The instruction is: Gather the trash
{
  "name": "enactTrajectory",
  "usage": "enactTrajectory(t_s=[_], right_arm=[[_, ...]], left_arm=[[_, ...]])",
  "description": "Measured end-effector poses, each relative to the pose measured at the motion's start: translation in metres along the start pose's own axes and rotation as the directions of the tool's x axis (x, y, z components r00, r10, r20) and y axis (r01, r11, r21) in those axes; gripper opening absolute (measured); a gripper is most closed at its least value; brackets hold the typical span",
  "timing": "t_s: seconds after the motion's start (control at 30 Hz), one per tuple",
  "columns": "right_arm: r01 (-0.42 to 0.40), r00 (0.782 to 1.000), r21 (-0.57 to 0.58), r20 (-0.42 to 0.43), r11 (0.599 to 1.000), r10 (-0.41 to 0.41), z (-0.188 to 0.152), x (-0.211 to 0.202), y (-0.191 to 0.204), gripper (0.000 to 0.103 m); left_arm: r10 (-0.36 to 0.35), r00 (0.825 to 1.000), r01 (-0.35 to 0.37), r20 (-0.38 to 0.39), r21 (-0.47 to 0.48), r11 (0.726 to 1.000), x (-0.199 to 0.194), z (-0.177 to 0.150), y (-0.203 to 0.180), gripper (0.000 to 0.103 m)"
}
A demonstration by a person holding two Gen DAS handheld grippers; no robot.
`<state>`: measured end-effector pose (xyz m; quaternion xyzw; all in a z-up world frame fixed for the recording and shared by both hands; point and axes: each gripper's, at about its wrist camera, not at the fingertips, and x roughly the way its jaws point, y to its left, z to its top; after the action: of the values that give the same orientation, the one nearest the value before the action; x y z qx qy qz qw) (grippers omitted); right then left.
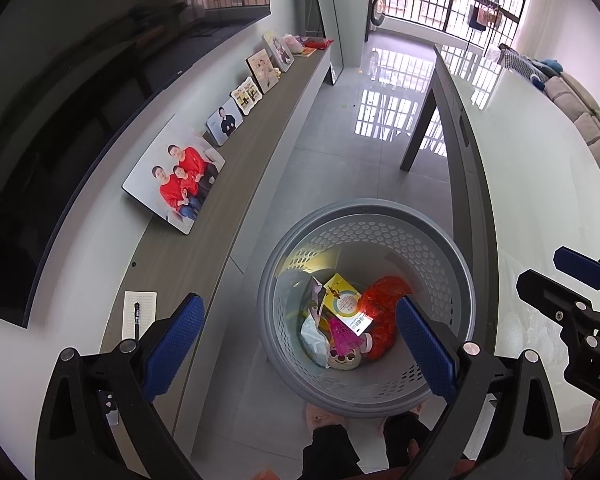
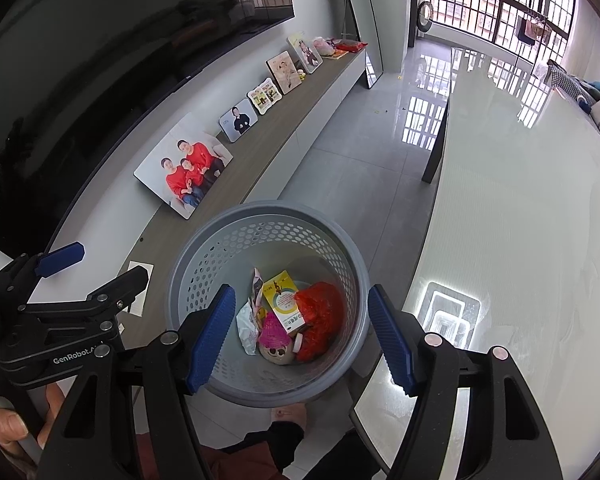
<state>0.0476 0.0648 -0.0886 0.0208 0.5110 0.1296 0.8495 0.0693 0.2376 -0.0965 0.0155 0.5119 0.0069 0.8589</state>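
Observation:
A grey perforated waste basket stands on the floor between the TV bench and the white table; it also shows in the right wrist view. Inside lie a red plastic bag, a yellow box, a white wrapper and a pink-topped round toy. The same bag and box show in the right wrist view. My left gripper is open and empty above the basket. My right gripper is open and empty above it too, and shows at the right edge of the left wrist view.
A long wooden TV bench on the left carries several photo frames and a notepad with a pen. A white table runs along the right. A sofa lies beyond it. The person's feet stand by the basket.

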Motion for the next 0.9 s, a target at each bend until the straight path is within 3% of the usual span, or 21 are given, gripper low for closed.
enactTrajectory(t_s=[0.9], right_arm=[[0.001, 1.000, 0.001, 0.002, 1.000, -0.001, 0.0006, 0.0016, -0.0015, 0.066]], left_arm=[[0.001, 1.000, -0.001, 0.002, 0.002, 1.000, -0.0011, -0.0008, -0.0001, 0.095]])
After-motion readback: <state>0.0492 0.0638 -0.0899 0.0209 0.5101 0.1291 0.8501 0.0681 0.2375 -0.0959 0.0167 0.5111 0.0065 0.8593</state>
